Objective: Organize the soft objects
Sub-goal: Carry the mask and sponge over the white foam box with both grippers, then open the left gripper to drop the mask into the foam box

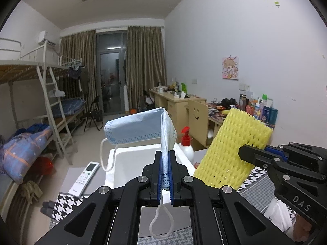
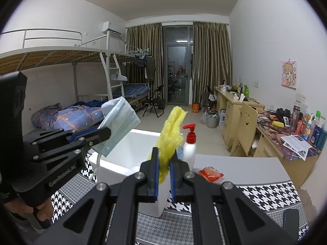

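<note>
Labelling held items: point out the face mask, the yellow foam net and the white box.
face mask (image 1: pixel 141 125), left wrist view, blue outer panel.
yellow foam net (image 1: pixel 235 145), left wrist view, mesh middle.
white box (image 2: pixel 114 168), right wrist view, front wall.

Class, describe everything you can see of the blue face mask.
The face mask is a pale blue pleated disposable one, apparently non-woven fabric, with a dotted edge strip and white elastic ear loops. It is folded over and held up above the white foam box, pinched in the shut left gripper; one loop dangles below.

left gripper (image 1: pixel 165 175) clamped, right gripper (image 2: pixel 164 175) clamped
</note>
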Demonstrator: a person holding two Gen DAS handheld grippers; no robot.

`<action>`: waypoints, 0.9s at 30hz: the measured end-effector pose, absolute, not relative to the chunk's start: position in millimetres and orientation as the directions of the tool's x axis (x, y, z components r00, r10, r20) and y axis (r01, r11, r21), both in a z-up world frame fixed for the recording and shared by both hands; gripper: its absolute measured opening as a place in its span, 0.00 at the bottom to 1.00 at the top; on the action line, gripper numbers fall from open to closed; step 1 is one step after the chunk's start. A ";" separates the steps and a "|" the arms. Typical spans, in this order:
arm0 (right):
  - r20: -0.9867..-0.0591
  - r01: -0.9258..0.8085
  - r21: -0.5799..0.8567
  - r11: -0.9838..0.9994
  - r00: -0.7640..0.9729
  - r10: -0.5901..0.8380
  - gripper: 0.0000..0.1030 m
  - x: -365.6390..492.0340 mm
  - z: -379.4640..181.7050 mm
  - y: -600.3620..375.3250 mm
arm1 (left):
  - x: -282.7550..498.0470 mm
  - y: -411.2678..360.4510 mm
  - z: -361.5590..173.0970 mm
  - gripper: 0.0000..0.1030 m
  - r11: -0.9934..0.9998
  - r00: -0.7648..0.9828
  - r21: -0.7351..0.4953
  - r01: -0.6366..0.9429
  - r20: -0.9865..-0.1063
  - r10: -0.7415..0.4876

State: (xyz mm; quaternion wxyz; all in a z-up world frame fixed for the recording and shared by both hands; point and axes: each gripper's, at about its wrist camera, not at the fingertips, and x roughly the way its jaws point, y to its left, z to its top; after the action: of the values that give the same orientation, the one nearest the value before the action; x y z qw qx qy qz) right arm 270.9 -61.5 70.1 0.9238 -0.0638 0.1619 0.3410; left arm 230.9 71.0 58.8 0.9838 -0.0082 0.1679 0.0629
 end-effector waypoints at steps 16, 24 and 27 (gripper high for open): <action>-0.369 -0.650 0.000 0.760 0.706 0.604 0.12 289.1 69.5 -45.9 | 262.9 87.0 46.9 0.06 0.989 0.912 0.003 -0.150 -0.387 0.139; -0.381 -0.642 -0.003 0.766 0.709 0.593 0.12 294.8 68.1 -38.3 | 286.0 100.9 34.1 0.12 0.990 0.890 -0.022 -0.137 -0.441 0.113; -0.385 -0.642 -0.004 0.767 0.708 0.591 0.12 297.2 66.5 -36.0 | 290.0 102.0 29.3 0.43 0.990 0.875 -0.003 -0.143 -0.467 0.125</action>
State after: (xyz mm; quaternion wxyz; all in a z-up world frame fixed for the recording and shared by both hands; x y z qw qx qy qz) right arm 297.2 -36.0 66.5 0.9217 -0.0689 0.1841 0.3345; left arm 290.0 102.0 29.3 0.9682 -0.0187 0.2398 0.0693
